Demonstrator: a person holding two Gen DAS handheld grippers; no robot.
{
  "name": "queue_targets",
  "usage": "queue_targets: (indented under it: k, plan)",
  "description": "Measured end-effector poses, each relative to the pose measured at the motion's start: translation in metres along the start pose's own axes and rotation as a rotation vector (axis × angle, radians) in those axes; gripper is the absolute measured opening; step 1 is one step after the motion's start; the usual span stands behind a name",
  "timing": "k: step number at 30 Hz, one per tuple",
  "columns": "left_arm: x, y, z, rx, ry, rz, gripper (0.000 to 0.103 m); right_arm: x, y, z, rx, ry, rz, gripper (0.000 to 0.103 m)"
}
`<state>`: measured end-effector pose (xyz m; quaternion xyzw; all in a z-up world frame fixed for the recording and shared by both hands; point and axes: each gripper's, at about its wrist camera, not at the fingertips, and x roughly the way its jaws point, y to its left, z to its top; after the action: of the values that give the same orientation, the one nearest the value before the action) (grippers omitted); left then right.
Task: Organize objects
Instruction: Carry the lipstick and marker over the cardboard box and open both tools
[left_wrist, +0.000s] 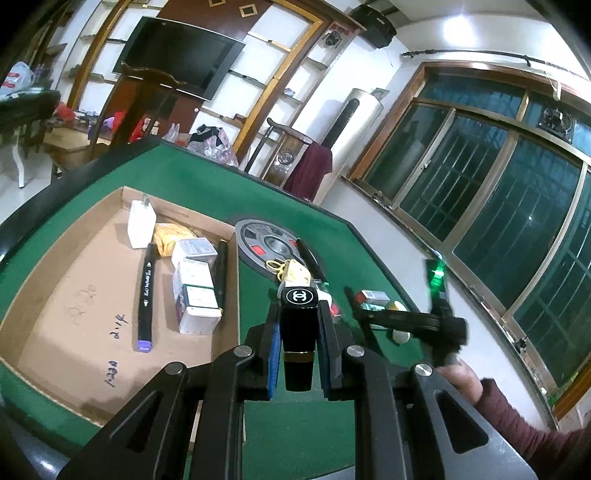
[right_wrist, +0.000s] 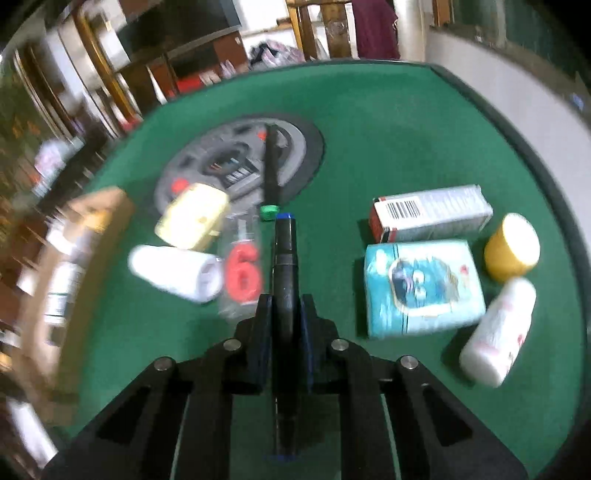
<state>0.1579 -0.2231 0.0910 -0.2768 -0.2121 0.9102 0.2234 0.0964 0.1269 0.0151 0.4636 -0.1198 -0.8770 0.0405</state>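
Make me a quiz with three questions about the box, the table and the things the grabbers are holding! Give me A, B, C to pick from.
1. Where does the purple-tipped marker lie?
A. inside the cardboard box
B. on the round grey panel
C. on the floor

2. What colour is the felt of the table?
A. red
B. green
C. blue

3. What is the left gripper doing?
A. hanging open with nothing in it
B. pinching a black lipstick
C. holding a yellow jar

Answers:
1. A, it rests on the box floor beside the small cartons.
2. B, the felt is green in both views.
3. B, the jaws press the black tube on both sides.
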Motion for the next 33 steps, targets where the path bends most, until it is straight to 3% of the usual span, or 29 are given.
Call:
queue_targets:
  k: [5, 9, 12, 19, 26, 33]
  plan:
    - [-0.017, 0.009, 0.01, -0.01, -0.019, 0.04, 0.014, -0.046, 0.011, -0.01, 0.021, -0.069, 0.18, 0.012]
    - [-0.033, 0.025, 0.03, 0.029, -0.01, 0.176, 0.014, -0.063, 0.047, -0.001, -0.028, -0.08, 0.304, 0.012]
    - [-0.029, 0.043, 0.044, 0.037, 0.02, 0.247, 0.014, -0.06, 0.089, 0.006, -0.075, -0.045, 0.392, 0.013]
    - [0.027, 0.107, 0.064, -0.034, 0.195, 0.361, 0.014, -0.006, 0.187, 0.0, -0.121, 0.12, 0.521, 0.013]
    - [0.071, 0.139, 0.075, -0.082, 0.289, 0.395, 0.014, 0.048, 0.245, -0.012, -0.154, 0.237, 0.521, 0.013]
    - [0.103, 0.154, 0.08, -0.074, 0.361, 0.465, 0.014, 0.069, 0.256, -0.008, -0.175, 0.223, 0.38, 0.013]
